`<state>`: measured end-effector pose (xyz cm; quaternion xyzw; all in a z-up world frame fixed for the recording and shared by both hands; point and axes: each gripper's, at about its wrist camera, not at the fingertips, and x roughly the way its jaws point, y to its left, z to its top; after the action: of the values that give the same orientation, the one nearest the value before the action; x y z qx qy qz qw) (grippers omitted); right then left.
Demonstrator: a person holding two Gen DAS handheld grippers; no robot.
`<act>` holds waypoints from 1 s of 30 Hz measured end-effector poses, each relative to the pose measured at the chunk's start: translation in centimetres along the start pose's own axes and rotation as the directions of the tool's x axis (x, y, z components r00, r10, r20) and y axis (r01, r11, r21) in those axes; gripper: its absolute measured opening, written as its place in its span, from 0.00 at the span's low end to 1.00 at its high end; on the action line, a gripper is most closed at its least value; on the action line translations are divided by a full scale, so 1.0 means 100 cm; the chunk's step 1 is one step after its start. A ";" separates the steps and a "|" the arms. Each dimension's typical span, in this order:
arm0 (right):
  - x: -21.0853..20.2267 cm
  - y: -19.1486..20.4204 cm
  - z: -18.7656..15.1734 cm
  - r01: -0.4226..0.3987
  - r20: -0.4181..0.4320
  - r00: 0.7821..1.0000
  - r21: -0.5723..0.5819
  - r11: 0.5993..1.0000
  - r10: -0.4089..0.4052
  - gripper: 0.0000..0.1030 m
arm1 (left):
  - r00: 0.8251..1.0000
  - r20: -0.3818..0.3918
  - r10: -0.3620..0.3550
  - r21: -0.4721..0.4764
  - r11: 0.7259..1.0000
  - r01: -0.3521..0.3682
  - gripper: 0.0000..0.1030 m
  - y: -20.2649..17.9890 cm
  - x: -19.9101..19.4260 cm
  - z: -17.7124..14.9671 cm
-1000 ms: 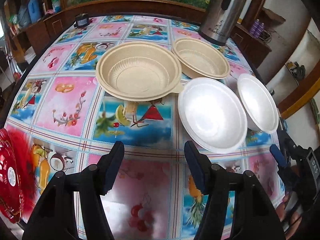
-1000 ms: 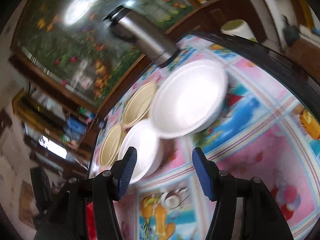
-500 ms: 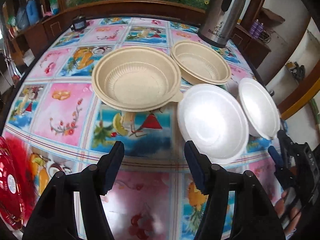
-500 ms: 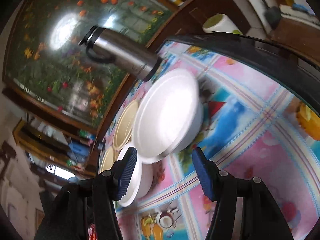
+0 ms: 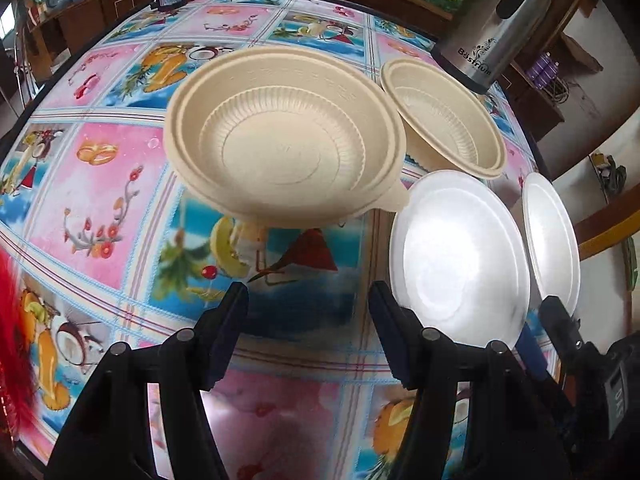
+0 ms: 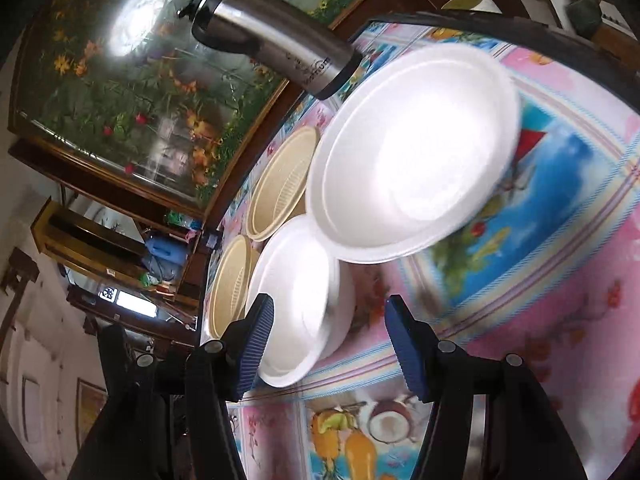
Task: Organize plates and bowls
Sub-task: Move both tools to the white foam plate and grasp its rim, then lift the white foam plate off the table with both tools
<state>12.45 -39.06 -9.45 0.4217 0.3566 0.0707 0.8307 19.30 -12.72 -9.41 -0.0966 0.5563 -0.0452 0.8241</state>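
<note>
Nothing looks stacked yet: on the table (image 5: pixel 120 184) four dishes sit singly, a large tan bowl (image 5: pixel 284 140) at 12 o'clock from the left gripper (image 5: pixel 306 332), a smaller tan bowl (image 5: pixel 444 116) at 1, two white plates (image 5: pixel 460 256) at 2 to 3. Both the left and right gripper (image 6: pixel 328 348) are spread wide, holding nothing. Pairing like with like remains, I judge.

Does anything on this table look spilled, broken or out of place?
Nothing stands out. The two tan bowls and two white bowls sit upright, unstacked, near the steel flask; no spills or damage visible.
</note>
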 end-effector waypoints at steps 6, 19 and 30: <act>0.017 0.010 -0.005 0.023 -0.015 1.000 -0.020 1.000 -0.024 0.52 | 1.000 0.013 -0.019 0.002 1.000 0.019 0.59 -0.008 0.004 0.000; 0.021 0.004 -0.010 0.073 0.002 0.997 -0.051 0.996 -0.073 0.10 | 0.999 0.021 -0.037 0.005 0.999 0.037 0.26 -0.006 0.012 0.000; 0.023 0.007 -0.027 0.021 -0.037 0.999 -0.055 0.998 -0.023 0.08 | 0.997 0.001 -0.073 0.006 0.997 0.073 0.01 0.008 0.007 -0.011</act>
<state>12.52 -35.89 -11.15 0.3936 0.3745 0.0792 0.8358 18.56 -12.22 -10.60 -0.1145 0.5518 -0.0771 0.8225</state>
